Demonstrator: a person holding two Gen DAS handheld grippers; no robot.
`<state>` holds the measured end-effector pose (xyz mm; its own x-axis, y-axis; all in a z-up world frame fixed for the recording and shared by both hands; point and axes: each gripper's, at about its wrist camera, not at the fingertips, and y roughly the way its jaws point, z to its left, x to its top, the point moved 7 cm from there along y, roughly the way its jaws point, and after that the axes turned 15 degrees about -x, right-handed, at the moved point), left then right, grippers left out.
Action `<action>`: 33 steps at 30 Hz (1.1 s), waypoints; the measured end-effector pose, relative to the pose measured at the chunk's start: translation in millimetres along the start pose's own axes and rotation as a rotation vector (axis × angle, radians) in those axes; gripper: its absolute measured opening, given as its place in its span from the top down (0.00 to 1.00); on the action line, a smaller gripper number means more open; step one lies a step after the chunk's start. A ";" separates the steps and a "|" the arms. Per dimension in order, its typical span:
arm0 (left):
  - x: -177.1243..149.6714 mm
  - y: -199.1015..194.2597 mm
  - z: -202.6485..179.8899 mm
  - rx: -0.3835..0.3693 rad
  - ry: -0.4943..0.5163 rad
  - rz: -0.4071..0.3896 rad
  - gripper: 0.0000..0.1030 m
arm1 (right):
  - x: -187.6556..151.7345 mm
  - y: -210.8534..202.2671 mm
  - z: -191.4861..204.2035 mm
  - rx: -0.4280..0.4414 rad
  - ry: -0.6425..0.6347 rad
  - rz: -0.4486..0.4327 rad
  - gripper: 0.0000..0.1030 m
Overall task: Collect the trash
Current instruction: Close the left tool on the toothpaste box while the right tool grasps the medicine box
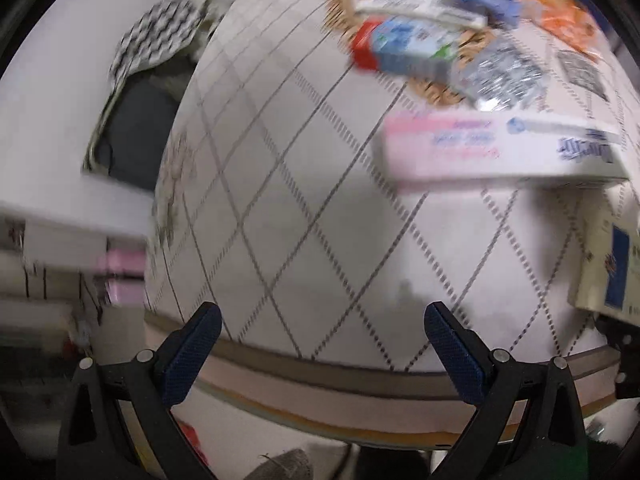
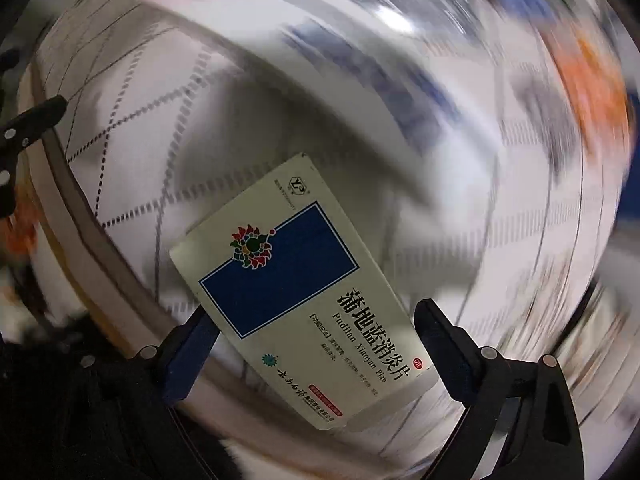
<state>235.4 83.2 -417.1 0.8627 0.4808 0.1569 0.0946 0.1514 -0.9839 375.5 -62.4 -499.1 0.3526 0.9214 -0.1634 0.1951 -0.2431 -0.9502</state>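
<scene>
- Two tongs are in play: my right tongs (image 2: 316,320) have a cream-and-blue medicine box (image 2: 296,292) between their fingers, while my left tongs (image 1: 320,320) are spread wide with nothing between them, low over the near part of the counter (image 1: 304,208).
- I read the box as pinched, since it sits tilted clear of the quilted cloth, but only the left finger visibly meets its edge; contact on the right side I cannot confirm.
- My main worry is that grip: the box is held by its lower end and at a slant, so a fast swing could pivot it or shake it loose. Heavy smear across the right wrist view suggests quick motion, which makes that likelier.
- A thin carton may also crush or skid on its glossy face if squeezed harder.
- Left wrist view gives me what the right cannot: the remaining trash. A long pink-and-white box (image 1: 500,152) lies near the middle right, and beyond it a heap of cartons, a crumpled clear plastic piece (image 1: 500,72) and an orange wrapper (image 1: 560,20) sit around a woven mat (image 1: 440,84).
- It also catches the held box at its right edge.
- Right wrist view alone shows the print on the box and how it sits in the tongs.
- No bin is plainly visible in either view, so I cannot tell where the drop goes.
</scene>
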 end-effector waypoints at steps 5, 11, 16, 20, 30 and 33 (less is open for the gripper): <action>34.6 -23.9 -39.1 0.055 0.283 -0.062 0.00 | -45.7 10.4 -55.3 0.165 0.419 0.089 0.06; 70.3 -14.5 -111.6 0.094 0.749 -0.046 0.00 | -56.3 42.9 -138.3 0.151 0.870 0.119 0.06; 83.3 2.9 -132.9 0.005 0.920 0.060 0.00 | -43.5 43.3 -156.7 0.255 0.848 0.127 0.03; 90.6 9.5 -128.7 -0.073 0.941 0.139 0.00 | -48.4 46.3 -165.2 0.310 0.833 0.101 0.03; 84.3 13.0 -153.4 -0.246 0.979 0.191 0.04 | -73.0 61.1 -163.8 0.294 0.791 0.111 0.03; 86.0 28.3 -154.9 -0.239 0.969 0.223 0.17 | -68.1 58.2 -165.0 0.265 0.769 0.108 0.03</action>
<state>389.2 -5.0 -444.6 0.8935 -0.4445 -0.0639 -0.1124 -0.0835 -0.9901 513.8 -189.3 -499.5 0.9046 0.4085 -0.1218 -0.0650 -0.1502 -0.9865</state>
